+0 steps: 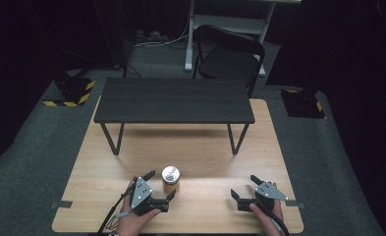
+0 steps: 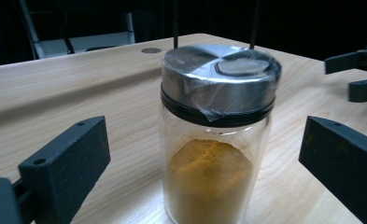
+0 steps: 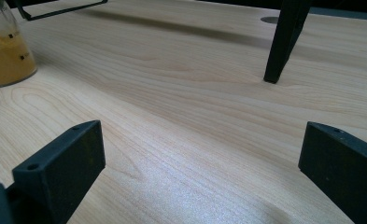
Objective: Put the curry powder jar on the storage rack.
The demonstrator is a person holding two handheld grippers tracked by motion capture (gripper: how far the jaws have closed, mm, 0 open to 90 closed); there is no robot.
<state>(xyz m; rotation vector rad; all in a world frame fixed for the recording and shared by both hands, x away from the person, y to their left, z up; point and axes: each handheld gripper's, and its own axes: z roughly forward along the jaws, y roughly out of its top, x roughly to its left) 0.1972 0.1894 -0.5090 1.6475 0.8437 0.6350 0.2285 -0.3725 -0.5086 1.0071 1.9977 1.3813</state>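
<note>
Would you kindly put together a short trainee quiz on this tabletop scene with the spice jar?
1. True or false: the left tongs are already clamped on the glass jar.
2. What closes the top of the jar: A) a cork, B) a metal lid, C) nothing?
3. Fill in: the right tongs hold ____.

Key
1. False: the jar stands between the open jaws, with a gap on each side.
2. B: a silver metal lid, with clear film over it.
3. Nothing: they are open over the bare wooden table, apart from the jar.
</note>
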